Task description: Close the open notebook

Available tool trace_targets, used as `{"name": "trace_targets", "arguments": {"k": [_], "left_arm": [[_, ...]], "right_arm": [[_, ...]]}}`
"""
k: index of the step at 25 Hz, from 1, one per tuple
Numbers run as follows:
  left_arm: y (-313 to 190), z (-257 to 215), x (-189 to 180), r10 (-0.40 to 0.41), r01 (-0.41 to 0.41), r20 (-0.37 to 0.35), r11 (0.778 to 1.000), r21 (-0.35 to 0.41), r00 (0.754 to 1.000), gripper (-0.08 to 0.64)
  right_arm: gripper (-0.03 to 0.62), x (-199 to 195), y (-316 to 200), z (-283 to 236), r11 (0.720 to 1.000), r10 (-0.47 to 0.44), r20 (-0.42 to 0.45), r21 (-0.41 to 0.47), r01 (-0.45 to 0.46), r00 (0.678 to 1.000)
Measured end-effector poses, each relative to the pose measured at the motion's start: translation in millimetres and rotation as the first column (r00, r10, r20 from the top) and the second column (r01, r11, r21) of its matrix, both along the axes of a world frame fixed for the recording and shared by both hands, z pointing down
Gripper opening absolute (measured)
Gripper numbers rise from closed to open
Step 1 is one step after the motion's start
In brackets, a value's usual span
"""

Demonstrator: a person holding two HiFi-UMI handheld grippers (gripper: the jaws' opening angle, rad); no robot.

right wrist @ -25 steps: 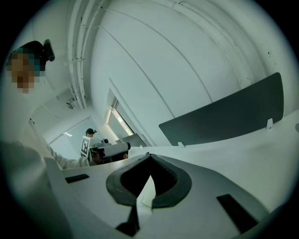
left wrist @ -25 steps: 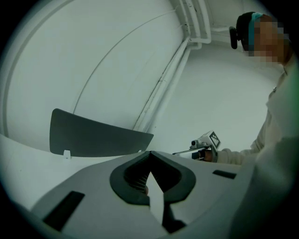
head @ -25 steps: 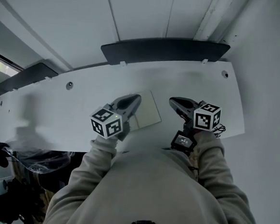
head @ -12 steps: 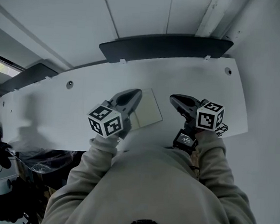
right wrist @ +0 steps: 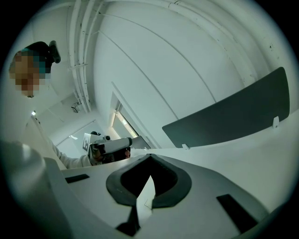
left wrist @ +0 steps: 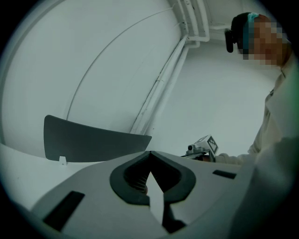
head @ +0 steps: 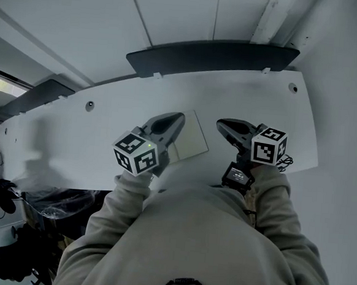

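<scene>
A pale notebook (head: 190,136) lies flat on the white desk (head: 105,139) as a single rectangle, between my two grippers. My left gripper (head: 177,118) hovers over its left edge, and its body hides the near left corner. In the left gripper view the left gripper (left wrist: 149,152) has its jaw tips together with nothing held. My right gripper (head: 222,125) is just right of the notebook and apart from it. Seen in its own view, the right gripper (right wrist: 149,156) is shut and empty. Each gripper view shows the other gripper across the desk.
A dark grey divider panel (head: 213,57) stands along the desk's back edge, with another (head: 34,97) further left. Two round cable holes (head: 90,105) (head: 293,87) sit in the desktop. Dark clutter (head: 7,205) lies below the desk's near left edge.
</scene>
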State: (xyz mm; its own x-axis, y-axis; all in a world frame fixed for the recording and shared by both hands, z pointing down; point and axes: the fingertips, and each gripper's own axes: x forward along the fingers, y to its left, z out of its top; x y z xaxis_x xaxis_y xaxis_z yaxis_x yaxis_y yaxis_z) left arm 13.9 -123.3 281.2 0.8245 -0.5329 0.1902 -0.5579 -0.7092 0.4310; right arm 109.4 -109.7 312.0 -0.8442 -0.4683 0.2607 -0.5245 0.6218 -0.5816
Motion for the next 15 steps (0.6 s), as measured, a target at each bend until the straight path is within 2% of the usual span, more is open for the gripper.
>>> {"name": "trace_targets", "arguments": {"k": [6, 11, 15], "left_arm": [[2, 4, -1, -0.012, 0.012, -0.002, 1.0, -0.009, 1.0, -0.002], [-4, -25, -12, -0.051, 0.054, -0.071, 0.998, 0.04, 0.996, -0.002], [-7, -24, -18, -0.06, 0.062, -0.058, 0.997, 0.038, 0.997, -0.002]], "right_arm": [[0.02, -1, 0, 1, 1.0, -0.002, 0.002, -0.002, 0.002, 1.0], [0.02, 1, 1, 4, 1.0, 0.0, -0.001, -0.009, 0.0, 1.0], [0.02, 0, 2, 7, 1.0, -0.003, -0.004, -0.013, 0.003, 1.0]]}}
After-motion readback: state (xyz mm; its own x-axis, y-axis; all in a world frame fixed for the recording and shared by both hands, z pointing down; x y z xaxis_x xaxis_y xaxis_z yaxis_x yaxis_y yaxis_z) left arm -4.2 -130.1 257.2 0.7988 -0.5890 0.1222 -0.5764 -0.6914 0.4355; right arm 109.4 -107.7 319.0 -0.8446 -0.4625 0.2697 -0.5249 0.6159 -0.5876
